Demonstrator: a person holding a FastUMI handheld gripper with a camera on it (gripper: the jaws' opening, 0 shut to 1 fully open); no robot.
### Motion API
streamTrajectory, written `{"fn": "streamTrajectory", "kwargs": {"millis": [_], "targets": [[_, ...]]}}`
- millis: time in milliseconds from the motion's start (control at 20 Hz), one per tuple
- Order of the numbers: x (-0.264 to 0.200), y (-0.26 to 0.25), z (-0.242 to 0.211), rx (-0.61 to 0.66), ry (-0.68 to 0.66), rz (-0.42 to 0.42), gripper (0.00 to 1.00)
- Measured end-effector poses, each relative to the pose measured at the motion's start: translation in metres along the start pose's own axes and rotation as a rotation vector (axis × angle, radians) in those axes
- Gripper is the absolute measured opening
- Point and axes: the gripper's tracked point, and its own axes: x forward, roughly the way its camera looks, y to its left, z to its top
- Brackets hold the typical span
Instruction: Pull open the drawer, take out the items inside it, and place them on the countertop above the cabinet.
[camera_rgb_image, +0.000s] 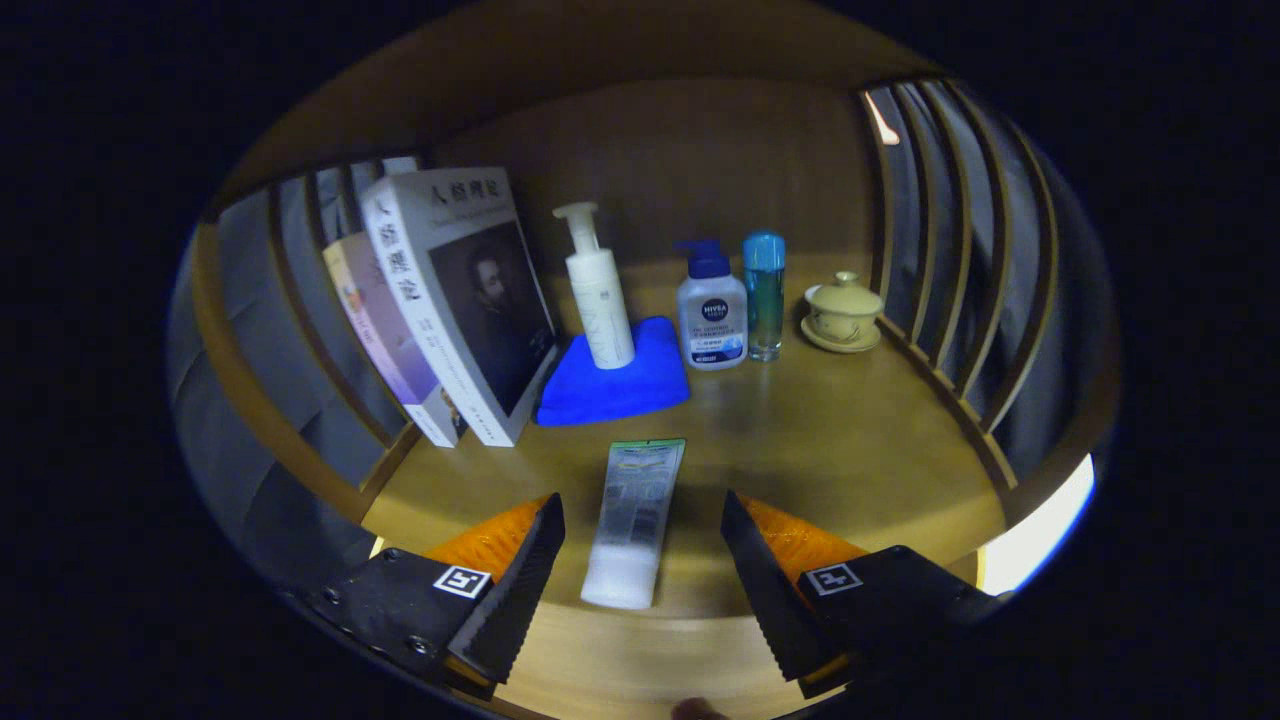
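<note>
Gripper (643, 540): fingers spread wide, nothing clamped, both clear of the tube on either side.
Tube (636, 520): flat on the wooden countertop (830, 450), lying lengthwise between the fingers, white cap end nearest, crimped end pointing away.
Blue cloth (615, 385): folded, just beyond the tube's far end.
White pump bottle (597, 290): upright on the cloth.
Books (450, 300): two, standing and leaning toward the slatted side rail (290, 330), beside the cloth; the larger has a portrait cover.
Blue-capped pump bottle (711, 310): upright on the other side of the cloth, just beside it.
Slim clear bottle (764, 295): blue liquid, blue cap, close against the pump bottle.
Lidded cup (843, 310): on a saucer, near the opposite slatted rail, farthest along the row.
</note>
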Motion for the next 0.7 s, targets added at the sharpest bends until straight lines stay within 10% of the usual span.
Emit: {"fn": "streamTrajectory", "kwargs": {"millis": [700], "targets": [[-0.193,0.032,-0.117,-0.014,-0.366,0.080,0.98]]}}
